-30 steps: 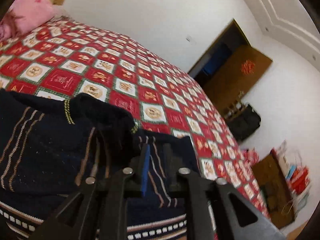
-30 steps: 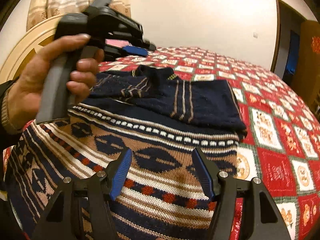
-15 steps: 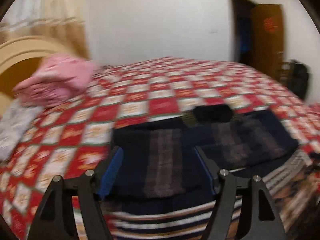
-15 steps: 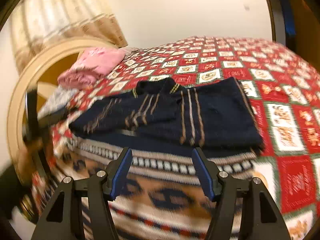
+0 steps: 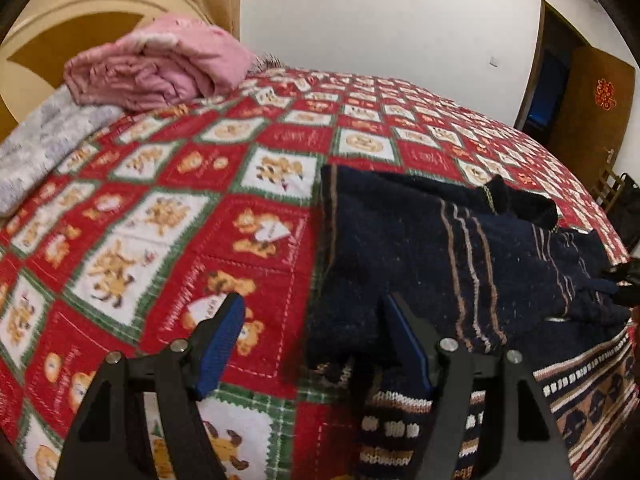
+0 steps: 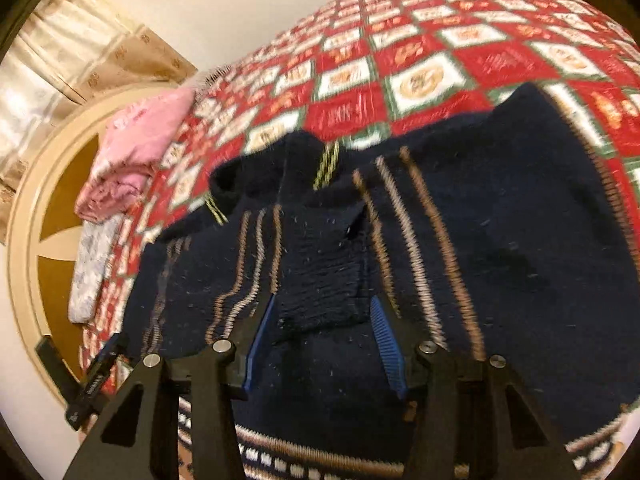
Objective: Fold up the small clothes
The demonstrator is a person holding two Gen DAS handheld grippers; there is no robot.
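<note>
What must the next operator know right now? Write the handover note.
Left gripper: open, jaws just opened, empty, over the sweater's side edge.
Right gripper: jaws just closing around the sleeve cuff, not clearly pinching yet.
Sweater: flat on the bedspread.
Done: both sleeves seem folded across the chest.
Left: probably settle the cuff, then fold the body.

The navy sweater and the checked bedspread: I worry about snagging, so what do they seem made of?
Navy sweater: apparently knitted wool or acrylic yarn, matte, with visible ribs, lint specks and tan stitched stripes.
Checked bedspread: seemingly printed woven or fleecy fabric, matte; blur leaves it uncertain.
</note>
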